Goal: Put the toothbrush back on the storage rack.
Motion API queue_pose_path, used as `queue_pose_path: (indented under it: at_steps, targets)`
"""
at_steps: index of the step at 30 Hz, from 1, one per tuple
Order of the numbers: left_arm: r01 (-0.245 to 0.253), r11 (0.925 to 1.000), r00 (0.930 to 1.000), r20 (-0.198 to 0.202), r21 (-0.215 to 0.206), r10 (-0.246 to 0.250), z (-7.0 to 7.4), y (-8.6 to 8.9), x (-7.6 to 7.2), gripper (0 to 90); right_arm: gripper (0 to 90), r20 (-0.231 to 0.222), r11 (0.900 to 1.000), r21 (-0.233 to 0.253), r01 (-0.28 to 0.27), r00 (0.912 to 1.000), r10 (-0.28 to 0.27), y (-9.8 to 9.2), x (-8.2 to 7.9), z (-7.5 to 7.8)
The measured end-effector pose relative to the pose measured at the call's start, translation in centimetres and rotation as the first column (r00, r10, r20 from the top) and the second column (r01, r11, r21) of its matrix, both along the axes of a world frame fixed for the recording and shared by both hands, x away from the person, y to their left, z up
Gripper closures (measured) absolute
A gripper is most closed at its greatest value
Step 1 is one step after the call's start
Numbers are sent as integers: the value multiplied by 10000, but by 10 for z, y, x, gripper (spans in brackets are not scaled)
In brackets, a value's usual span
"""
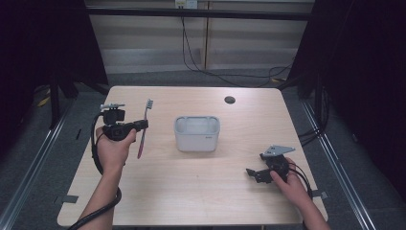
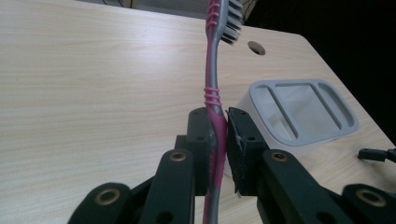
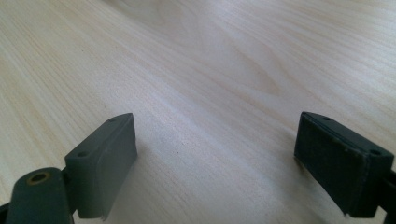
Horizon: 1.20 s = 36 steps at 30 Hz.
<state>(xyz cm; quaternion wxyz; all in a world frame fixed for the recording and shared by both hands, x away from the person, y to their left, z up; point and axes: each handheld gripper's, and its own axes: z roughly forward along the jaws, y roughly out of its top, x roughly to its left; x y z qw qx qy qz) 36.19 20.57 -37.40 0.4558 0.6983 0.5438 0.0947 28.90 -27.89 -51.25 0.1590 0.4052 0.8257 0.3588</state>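
Note:
A pink and grey toothbrush [image 1: 143, 128] [image 2: 214, 88] stands nearly upright above the left side of the table, bristles at the top. My left gripper [image 1: 142, 125] [image 2: 218, 140] is shut on its handle, about midway down. A white slotted holder [image 1: 197, 133] [image 2: 303, 110] sits in the middle of the table, to the right of the brush and apart from it. My right gripper [image 1: 252, 174] [image 3: 215, 158] rests low at the front right of the table, open, with bare wood between its jaws.
The light wooden table [image 1: 191, 191] has a round cable hole [image 1: 230, 99] [image 2: 256, 47] near its far edge. Cables [image 1: 201, 62] run over the floor behind it. Dark curtains flank both sides.

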Motion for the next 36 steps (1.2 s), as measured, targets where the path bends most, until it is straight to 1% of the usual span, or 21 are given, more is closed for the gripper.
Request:
queue_pose_path:
  at_steps: [1, 5, 7, 11, 17, 18, 26, 27, 32, 36]
  targets:
    - [-30, 10000, 10000, 57, -67, 30, 1, -1, 0, 799, 124, 0, 10000, 1, 2, 10000, -2, 0, 0, 0]
    - [22, 9999, 9998, 190, -113, -20, 4, -5, 1, 799, 124, 1, 10000, -1, 1, 10000, -1, 0, 0, 0]
    - [79, 10000, 9997, 228, -56, -78, 6, -7, 2, 800, 124, -1, 10000, 2, 2, 10000, -2, 0, 0, 0]
    - [75, 9998, 9994, 342, -201, -68, 8, -9, 3, 800, 124, -5, 10000, -4, 11, 10000, -11, 0, 0, 0]
    - [6, 9998, 9990, 436, -188, 2, 10, -12, 4, 800, 124, -6, 10000, 3, -6, 10000, 6, 0, 0, 0]
    - [24, 9998, 9986, 521, -196, -13, 10, -12, 5, 800, 124, -2, 10000, 1, 3, 10000, -3, 0, 0, 0]
    - [86, 9998, 9975, 710, -202, -71, 18, -18, 7, 800, 124, -2, 10000, 2, 4, 10000, -4, 0, 0, 0]
    - [65, 9997, 9973, 730, -255, -47, 18, -18, 8, 800, 124, 0, 10000, 0, 2, 10000, -2, 0, 0, 0]
    - [-9, 9995, 9969, 791, -306, 33, 20, -20, 11, 800, 124, -1, 10000, 5, 2, 10000, -2, 0, 0, 0]
    - [36, 9997, 9965, 833, -234, -16, 23, -23, 13, 800, 124, -2, 10000, 2, 3, 10000, -3, 0, 0, 0]
